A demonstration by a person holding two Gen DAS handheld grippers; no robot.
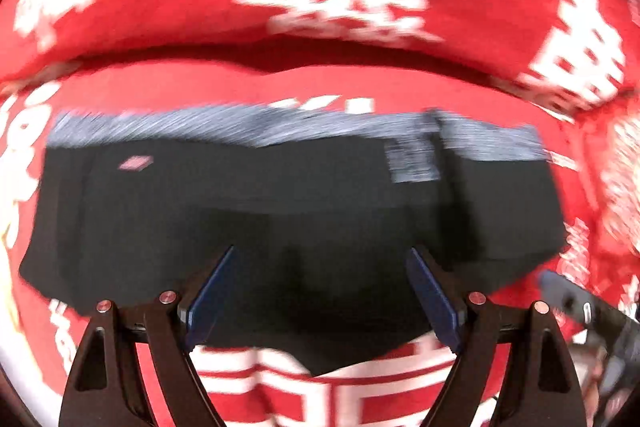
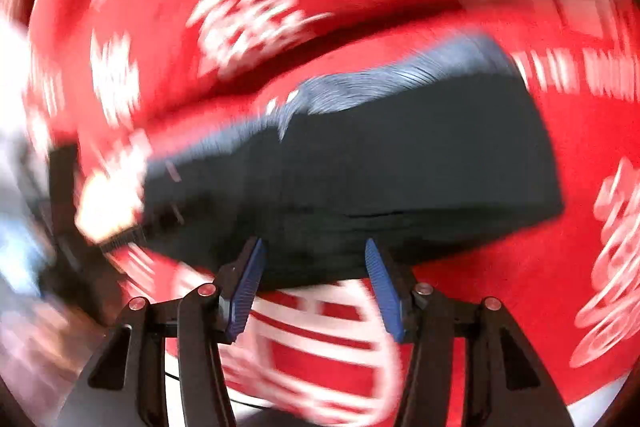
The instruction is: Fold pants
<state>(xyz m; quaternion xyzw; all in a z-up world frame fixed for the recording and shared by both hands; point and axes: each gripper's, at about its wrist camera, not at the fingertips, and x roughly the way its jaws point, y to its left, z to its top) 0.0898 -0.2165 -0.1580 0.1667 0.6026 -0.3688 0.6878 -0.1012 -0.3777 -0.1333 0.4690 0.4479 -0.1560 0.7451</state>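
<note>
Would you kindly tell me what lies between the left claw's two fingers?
In the left wrist view, the left claw stands open over the folded black pants.

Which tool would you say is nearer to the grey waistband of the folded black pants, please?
Hard to separate. Both open tools sit at the pants' near edge, opposite the waistband: the left tool facing it squarely, the right tool at an angle.

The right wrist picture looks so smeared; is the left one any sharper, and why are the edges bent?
Right wrist view: heavy motion smear across the pants and cloth. Left wrist view: milder blur, pants outline readable. Both: fisheye lens bows the edges; corners go dark.
</note>
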